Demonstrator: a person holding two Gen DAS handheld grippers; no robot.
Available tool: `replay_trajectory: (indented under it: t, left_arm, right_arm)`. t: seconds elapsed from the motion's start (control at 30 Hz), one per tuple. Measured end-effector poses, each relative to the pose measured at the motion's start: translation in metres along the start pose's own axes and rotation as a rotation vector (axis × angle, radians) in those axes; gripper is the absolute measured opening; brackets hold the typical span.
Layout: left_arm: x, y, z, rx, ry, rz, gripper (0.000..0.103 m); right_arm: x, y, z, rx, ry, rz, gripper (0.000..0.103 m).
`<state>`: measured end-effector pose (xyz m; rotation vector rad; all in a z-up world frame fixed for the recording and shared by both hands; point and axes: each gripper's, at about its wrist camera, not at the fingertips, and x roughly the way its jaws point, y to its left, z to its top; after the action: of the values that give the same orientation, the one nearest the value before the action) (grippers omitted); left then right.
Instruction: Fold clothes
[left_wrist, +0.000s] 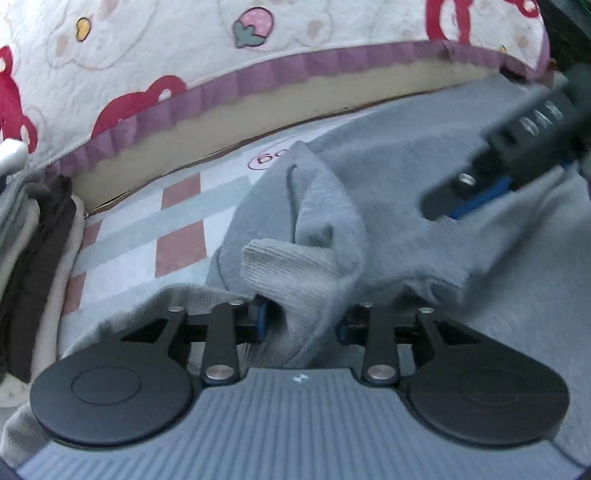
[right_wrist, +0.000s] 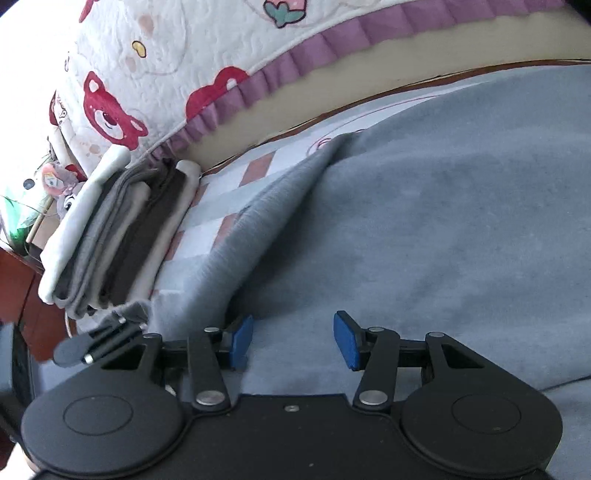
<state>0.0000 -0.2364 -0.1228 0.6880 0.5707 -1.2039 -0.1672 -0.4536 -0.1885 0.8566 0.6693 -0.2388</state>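
Left view: my left claw (left_wrist: 301, 325) is pinching a bunched fold of the soft grey knit sweater (left_wrist: 388, 229), so I can lift it over. Right view: my right claw (right_wrist: 293, 341) is spread wide, just above the sweater on the checked mat (right_wrist: 218, 206), ready to grab.

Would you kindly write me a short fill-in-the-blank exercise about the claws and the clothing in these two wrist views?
1. The left claw has a bunch of the ____ fleece garment between its pads.
2. The right claw stands ____ above the garment, holding nothing.
3. The stack of folded clothes lies to the ____ of the garment in the right wrist view.
4. The white quilted bedspread has a ____ ruffled border.

Missing words: grey; open; left; purple
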Motion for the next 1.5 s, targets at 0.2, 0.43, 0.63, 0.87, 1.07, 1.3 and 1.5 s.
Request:
replay_trajectory:
  t: [0.2, 0.43, 0.63, 0.87, 1.07, 1.3, 1.5]
  left_arm:
    - [-0.01, -0.025, -0.011, 0.054, 0.004, -0.082, 0.053]
    - [-0.019, -0.027, -0.008, 0.023, -0.036, -0.201, 0.055]
    - [-0.049, -0.019, -0.002, 0.107, -0.221, -0.201, 0.062]
    - [-0.007, -0.032, -0.016, 0.291, -0.078, -0.063, 0.076]
    - [0.007, -0.038, -0.027, 0.306, 0.071, -0.128, 0.071]
    - [0.008, -0.025, -0.011, 0.118, 0.081, -0.234, 0.05]
    - [0.043, -0.021, 0.004, 0.136, 0.054, -0.099, 0.014]
  right_arm:
    - [0.01, 0.013, 0.001, 0.138, 0.03, 0.191, 0.063]
    - [0.045, 0.027, -0.014, 0.034, 0.105, 0.119, 0.063]
    - [0.036, 0.029, -0.021, -0.089, 0.092, 0.141, 0.019]
    - [0.023, 0.022, -0.019, -0.136, 0.056, 0.035, 0.008]
    - [0.023, 0.006, -0.024, -0.229, 0.093, -0.168, 0.014]
    - [0.019, -0.006, -0.029, -0.18, 0.079, -0.142, 0.014]
    - [0.013, -0.008, -0.015, -0.172, 0.017, -0.239, 0.035]
